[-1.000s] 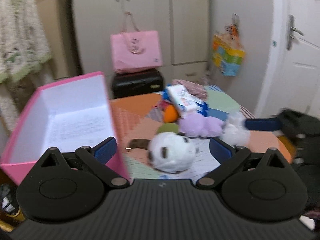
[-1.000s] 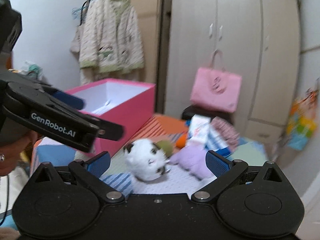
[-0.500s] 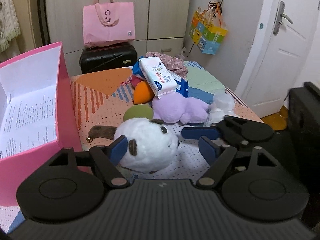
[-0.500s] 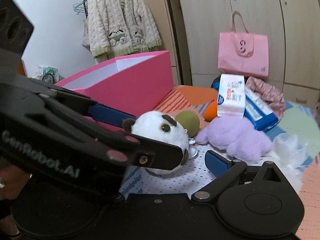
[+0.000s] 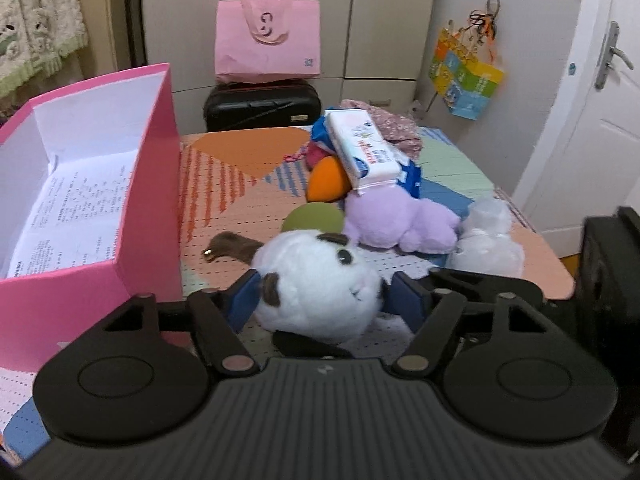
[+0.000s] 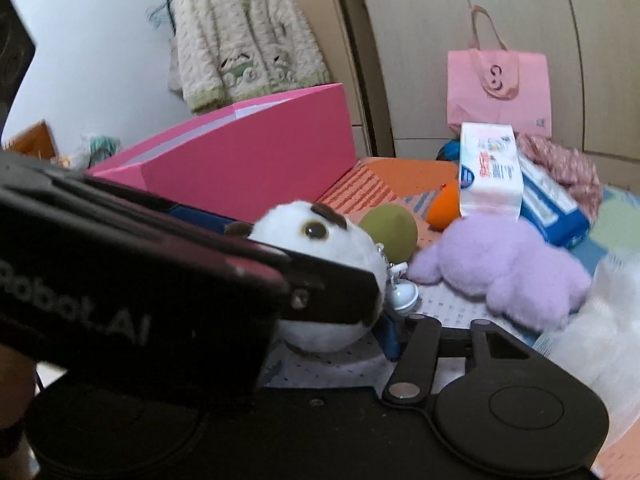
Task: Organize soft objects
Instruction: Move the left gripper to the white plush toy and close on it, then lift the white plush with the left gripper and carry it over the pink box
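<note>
Working nearest of all on the round white plush toy with brown patches [image 5: 316, 292], low on the patterned bed cover [image 5: 240, 152] and just right of the near corner of the open pink cardboard box [image 5: 148, 184]. Clamps it between the blue pads of the left gripper [image 5: 324, 300], jaws just drawn in to about half their spread, one pad pressed on each flank. Meets it from the right with the right gripper [image 6: 336, 332], jaws likewise just drawn in, one blue pad against the toy's lower side; cannot tell about the other finger, hidden behind the left gripper, so cannot tell whether this grip is made. Judged as the grasp step on the first toy, with nothing soft seen in the visible part of the box. Next calls for a firm but gentle squeeze, a lift clear of the box's tall pink wall, a swing left over the opening, then a release; worth watching for a slip from the rounded fur, and for a clash between the two crowded grippers. Just beyond, touching or nearly so: an olive green ball [image 5: 314, 218] and a lilac plush animal [image 5: 400, 220], with a white fluffy bundle [image 5: 486, 240] to the right. Farther on, an orange soft ball [image 5: 326, 184] under a white pack of wipes [image 5: 364, 148].
</note>
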Demonstrator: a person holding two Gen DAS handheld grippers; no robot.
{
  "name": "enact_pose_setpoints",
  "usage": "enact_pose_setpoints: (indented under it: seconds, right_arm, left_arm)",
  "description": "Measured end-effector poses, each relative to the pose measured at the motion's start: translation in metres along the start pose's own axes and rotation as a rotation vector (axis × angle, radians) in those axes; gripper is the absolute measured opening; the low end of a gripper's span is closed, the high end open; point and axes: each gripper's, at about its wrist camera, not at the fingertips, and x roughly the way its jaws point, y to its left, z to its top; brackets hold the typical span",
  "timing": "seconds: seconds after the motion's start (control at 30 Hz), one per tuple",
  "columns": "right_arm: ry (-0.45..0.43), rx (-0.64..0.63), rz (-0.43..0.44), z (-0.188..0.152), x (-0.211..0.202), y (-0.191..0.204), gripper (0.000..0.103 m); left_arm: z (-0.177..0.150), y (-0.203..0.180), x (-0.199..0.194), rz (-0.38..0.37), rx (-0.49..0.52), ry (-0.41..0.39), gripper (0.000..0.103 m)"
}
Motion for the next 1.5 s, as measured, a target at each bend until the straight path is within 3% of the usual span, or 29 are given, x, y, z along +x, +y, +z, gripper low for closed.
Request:
enact_pose_setpoints:
  seconds: [0.37,0.93,1.23,1.5]
  right_arm:
    - [-0.052,-0.007,-0.033,-0.011,-0.016,0.012,0.058]
    - [0.009,-0.018,-0.067,-0.009,-0.049,0.055,0.058]
    - [0.064,-0.017,-0.023,0.004,-0.07,0.091,0.058]
    - [0.079,-0.096,0.019,0.021,-0.081,0.131,0.058]
  left_arm:
    - [-0.009,-0.007,-0.017,0.002,0.027,-0.012,0.063]
    - [-0.025,-0.003,-0.067,-0.048,-0.001,0.017,0.063]
    - [-0.03,0.008,-0.114,-0.055,0.004,0.031,0.063]
    - [-0.027,0.033,-0.15,-0.06,0.016,0.055,0.062]
